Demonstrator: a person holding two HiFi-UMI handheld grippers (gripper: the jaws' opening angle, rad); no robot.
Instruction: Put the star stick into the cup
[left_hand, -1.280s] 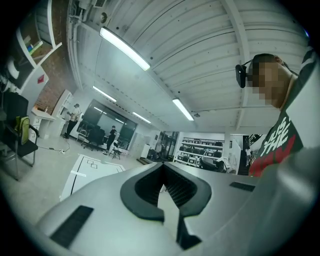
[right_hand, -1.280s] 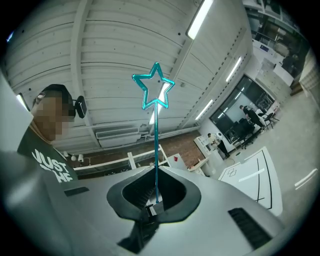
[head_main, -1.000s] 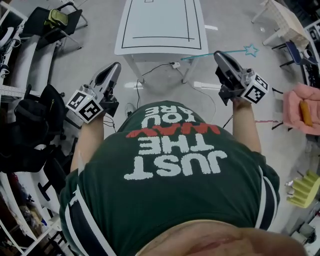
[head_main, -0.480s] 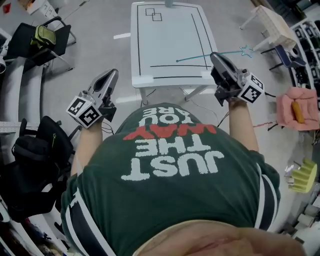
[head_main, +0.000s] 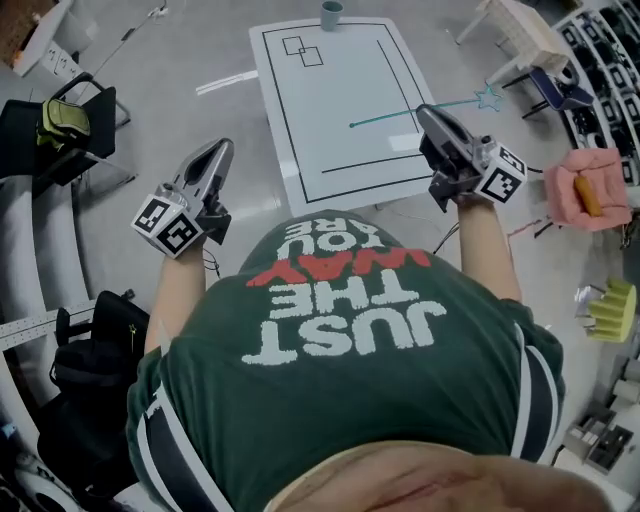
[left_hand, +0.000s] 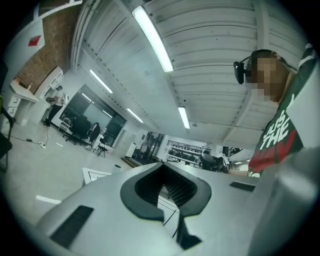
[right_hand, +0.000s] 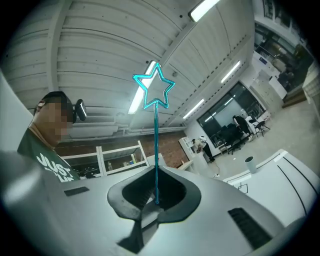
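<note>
Desk (head_main: 340, 120) has slid closer, with the cup (head_main: 331, 15) at frame top. My right tool (head_main: 428, 112) grips the star stick (head_main: 390, 117), my left tool (head_main: 222, 148) is closed and empty, so delivery remains.

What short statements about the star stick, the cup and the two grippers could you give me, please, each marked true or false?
1. The right gripper holds the star stick. True.
2. The cup stands on the floor beside the table. False: it stands on the white table, at its far edge.
3. The left gripper holds nothing. True.
4. The star stick is already in the cup. False: it is in the right gripper, well apart from the cup.
</note>
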